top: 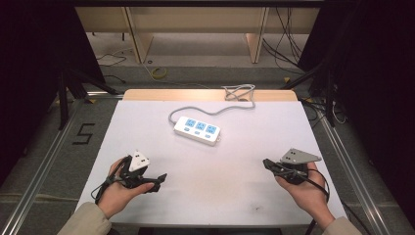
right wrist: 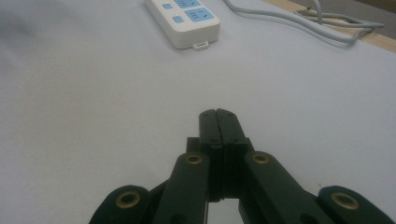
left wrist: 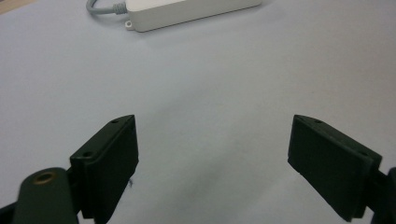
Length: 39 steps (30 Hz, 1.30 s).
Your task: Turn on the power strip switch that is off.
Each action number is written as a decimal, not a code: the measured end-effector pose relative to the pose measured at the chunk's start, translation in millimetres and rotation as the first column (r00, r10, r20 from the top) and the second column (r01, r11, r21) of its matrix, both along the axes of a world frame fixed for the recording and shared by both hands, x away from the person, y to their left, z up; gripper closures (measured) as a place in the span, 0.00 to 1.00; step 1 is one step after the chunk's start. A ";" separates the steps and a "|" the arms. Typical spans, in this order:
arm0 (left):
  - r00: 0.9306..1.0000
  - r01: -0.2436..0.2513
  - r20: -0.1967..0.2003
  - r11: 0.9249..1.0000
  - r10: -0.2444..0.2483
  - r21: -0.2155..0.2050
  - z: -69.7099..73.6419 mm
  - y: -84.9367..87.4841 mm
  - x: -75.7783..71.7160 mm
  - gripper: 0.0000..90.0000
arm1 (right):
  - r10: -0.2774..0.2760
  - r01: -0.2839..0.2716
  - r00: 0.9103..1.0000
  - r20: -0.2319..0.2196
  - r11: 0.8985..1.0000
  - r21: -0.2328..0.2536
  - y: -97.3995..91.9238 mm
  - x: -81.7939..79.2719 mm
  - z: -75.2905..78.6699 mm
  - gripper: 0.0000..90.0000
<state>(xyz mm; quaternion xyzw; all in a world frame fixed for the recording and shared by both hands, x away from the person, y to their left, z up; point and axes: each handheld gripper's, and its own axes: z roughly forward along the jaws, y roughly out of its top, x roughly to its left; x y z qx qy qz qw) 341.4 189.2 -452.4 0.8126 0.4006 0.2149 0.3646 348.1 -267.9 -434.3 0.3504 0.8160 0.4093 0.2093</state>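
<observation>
White power strip (top: 197, 130) lying flat mid-table on the white table (top: 215, 191), grey cord (top: 230, 103) trailing to the far edge. Well apart from both grippers: left gripper (top: 159, 179) with jaws spread, empty; right gripper (top: 268, 164) with jaws pressed together, pinching nothing.

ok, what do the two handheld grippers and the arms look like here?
Both grippers, left gripper and right gripper, are black, each with two flat rectangular jaws on linkage arms with brass-coloured pivot bushings. Each carries a grey three-cornered plate on top and trails a black cable. The person wears beige sleeves.
</observation>
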 end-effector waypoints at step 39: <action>1.000 0.025 0.005 1.000 -0.025 0.017 -0.4 -6.3 0.5 0.18 | 0.041 -0.043 0.998 -0.040 0.998 -0.045 61.9 66.5 15.1 1.00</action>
